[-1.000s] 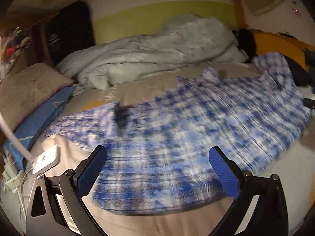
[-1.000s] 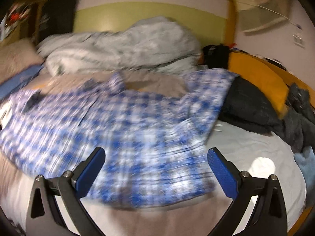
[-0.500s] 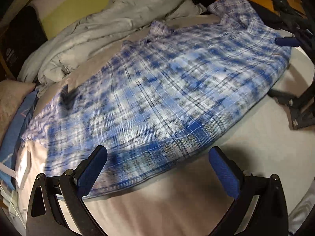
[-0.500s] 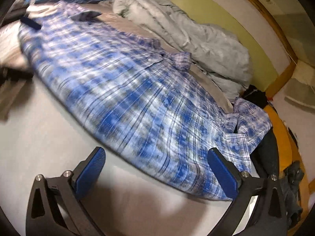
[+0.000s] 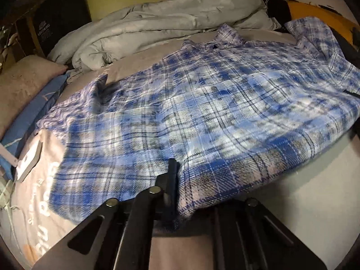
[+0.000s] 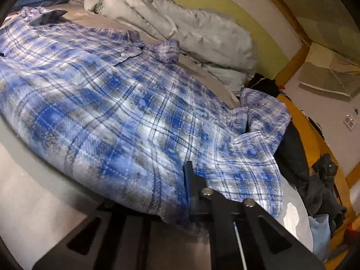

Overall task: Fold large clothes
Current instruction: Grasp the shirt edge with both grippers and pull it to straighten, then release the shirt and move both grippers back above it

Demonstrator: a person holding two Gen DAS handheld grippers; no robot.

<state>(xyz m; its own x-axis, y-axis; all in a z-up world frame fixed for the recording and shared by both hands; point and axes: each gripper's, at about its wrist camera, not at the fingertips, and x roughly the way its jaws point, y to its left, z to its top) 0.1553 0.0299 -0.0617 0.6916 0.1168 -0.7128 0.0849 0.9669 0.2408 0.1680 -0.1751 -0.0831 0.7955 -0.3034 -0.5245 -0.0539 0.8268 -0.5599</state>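
Blue-and-white plaid flannel shirt (image 5: 213, 103) spread flat on grey bed sheet (image 5: 315, 193), near hem pinched by left gripper (image 5: 174, 180) and right gripper (image 6: 187, 186), both clamped on fabric, crumpled light-grey duvet (image 5: 157, 24) at far side, blue pillow (image 5: 29, 114) left.

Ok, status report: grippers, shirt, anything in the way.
Left gripper shut on plaid shirt hem. Right gripper shut on hem too. Shirt spread flat on bed. Grey duvet bunched beyond collar, dark clothes by one sleeve.
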